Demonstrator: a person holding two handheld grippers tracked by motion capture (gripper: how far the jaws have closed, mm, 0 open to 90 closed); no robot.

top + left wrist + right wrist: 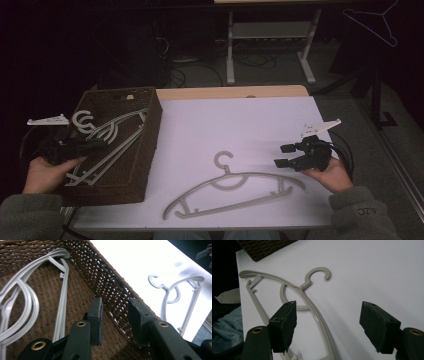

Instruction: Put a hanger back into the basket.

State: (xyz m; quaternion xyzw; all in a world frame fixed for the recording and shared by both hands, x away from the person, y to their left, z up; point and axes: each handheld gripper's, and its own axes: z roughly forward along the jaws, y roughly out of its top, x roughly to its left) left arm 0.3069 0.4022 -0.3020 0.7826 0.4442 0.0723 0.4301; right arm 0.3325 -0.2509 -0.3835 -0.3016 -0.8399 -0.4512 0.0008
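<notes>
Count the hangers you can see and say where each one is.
About 4: one hanger on the table, at least two overlapping hangers in the basket, more possibly hidden, and one on the far right wall.

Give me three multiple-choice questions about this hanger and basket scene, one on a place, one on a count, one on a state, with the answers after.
1. Where does the single hanger outside the basket lie?
A. on the white table top
B. on the floor
C. on top of the basket's rim

2. How many hangers lie on the white table top outside the basket?
A. three
B. one
C. none

3. How are the right tongs?
A. shut on the hanger's hook
B. shut on the basket's rim
C. open, holding nothing

Answers:
1. A, since the high view shows it flat on the white surface, right of the basket.
2. B, since one hanger lies there, while the others rest inside the basket.
3. C, since the right gripper view shows both pads wide apart above the hanger with nothing between them.
</notes>
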